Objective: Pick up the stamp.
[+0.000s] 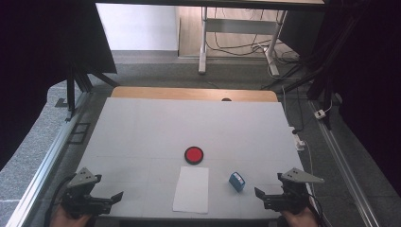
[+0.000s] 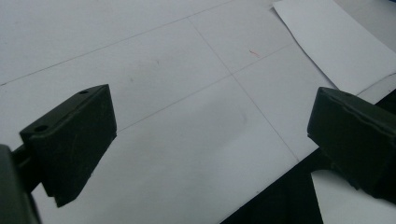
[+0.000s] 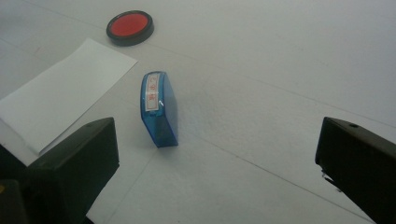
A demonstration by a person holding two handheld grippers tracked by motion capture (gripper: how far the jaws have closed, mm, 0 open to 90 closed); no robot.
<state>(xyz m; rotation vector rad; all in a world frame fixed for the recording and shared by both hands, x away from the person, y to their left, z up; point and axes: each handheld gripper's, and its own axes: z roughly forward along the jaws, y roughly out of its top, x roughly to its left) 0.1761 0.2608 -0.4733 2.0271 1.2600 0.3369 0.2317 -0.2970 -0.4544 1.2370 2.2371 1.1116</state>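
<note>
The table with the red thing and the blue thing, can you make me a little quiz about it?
1. True or false: the blue stamp lies on the sheet of paper.
2. Which sits farther from the person: A) the red ink pad or B) the paper?
3. Fill in: both the left hand-held gripper and the right hand-held gripper are ____ and hold nothing.

Key: 1 false, it lies beside the paper; 2 A; 3 open.
</note>
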